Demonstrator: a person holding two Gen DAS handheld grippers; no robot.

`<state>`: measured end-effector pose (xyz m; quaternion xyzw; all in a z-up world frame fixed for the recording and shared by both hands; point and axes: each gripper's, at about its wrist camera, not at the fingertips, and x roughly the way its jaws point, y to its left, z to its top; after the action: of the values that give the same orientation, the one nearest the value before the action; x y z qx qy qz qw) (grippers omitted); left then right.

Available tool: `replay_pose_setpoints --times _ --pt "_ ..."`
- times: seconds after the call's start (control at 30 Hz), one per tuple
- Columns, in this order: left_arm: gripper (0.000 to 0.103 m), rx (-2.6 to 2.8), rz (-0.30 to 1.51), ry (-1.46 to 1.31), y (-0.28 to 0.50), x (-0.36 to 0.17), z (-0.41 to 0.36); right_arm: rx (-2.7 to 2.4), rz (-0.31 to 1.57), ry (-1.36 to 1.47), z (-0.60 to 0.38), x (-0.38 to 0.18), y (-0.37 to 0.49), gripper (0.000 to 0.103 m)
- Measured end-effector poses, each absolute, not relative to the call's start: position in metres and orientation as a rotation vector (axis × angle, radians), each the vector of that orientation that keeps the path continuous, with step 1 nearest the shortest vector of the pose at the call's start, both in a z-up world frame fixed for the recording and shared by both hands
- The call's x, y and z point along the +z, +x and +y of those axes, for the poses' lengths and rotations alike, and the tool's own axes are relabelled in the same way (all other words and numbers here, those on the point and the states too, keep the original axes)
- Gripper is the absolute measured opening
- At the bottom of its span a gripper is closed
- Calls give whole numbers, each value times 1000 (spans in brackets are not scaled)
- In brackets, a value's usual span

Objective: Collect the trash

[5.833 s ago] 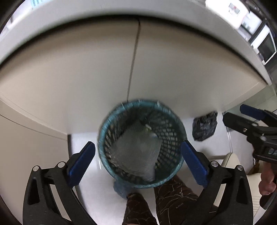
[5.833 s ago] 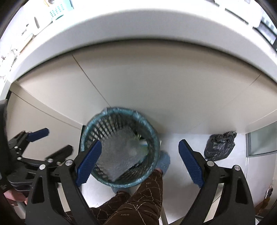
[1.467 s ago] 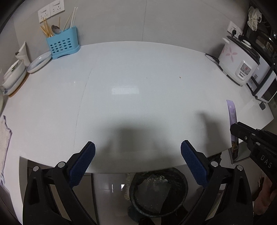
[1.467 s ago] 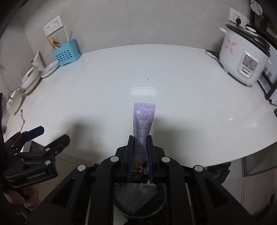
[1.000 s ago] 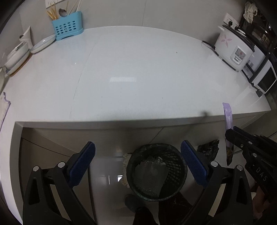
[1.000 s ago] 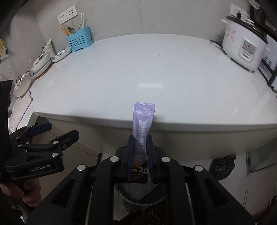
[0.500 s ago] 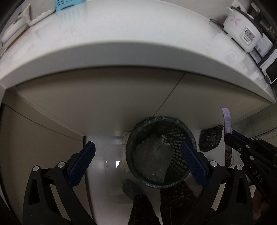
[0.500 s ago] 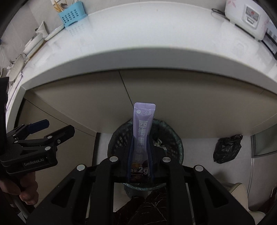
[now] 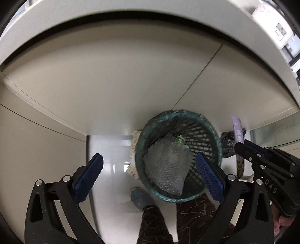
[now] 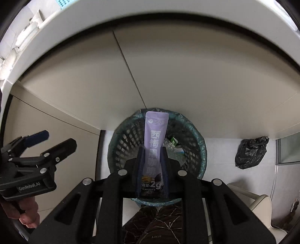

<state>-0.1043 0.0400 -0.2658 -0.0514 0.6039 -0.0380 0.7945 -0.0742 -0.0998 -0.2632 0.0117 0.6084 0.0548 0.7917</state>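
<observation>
My right gripper [image 10: 152, 150] is shut on a purple coffee sachet [image 10: 155, 142] with white print and holds it upright over the mesh waste basket [image 10: 121, 148]. The basket [image 9: 208, 129] has a teal liner and holds bubble wrap [image 9: 166, 165] and small scraps. The sachet [image 9: 237, 135] and right gripper [image 9: 241, 148] also show in the left wrist view, just right of the basket. My left gripper [image 9: 150, 175] is open and empty, above the basket's left side. It shows at the left in the right wrist view [image 10: 54, 139].
The basket stands on a pale tiled floor against beige cabinet doors [image 9: 120, 78] under a white counter edge [image 9: 150, 11]. A black plastic bag [image 10: 251, 152] lies on the floor to the right. The person's legs and blue slipper [image 9: 139, 199] are below. A cream seat [image 10: 251, 204] is at lower right.
Both grippers have dropped from the counter top down to the basket. The right gripper has carried the sachet over the basket's opening. The left gripper stayed open.
</observation>
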Motion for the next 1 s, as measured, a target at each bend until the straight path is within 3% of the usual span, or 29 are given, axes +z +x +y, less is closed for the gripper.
replay_pose_setpoints --times 0.23,0.53,0.6,1.0 --pt "96 -65 1330 -126 -103 -277 45 113 1330 17 -101 -277 -73 24" --pt "96 -62 1321 -131 -105 -276 46 124 1307 3 -99 -268 -76 47" --pt "96 -64 1309 -131 -106 -270 46 125 1293 2 -98 -261 -77 58" --pt "97 -122 1161 -126 -110 -175 36 96 1119 -11 -111 -168 -88 84"
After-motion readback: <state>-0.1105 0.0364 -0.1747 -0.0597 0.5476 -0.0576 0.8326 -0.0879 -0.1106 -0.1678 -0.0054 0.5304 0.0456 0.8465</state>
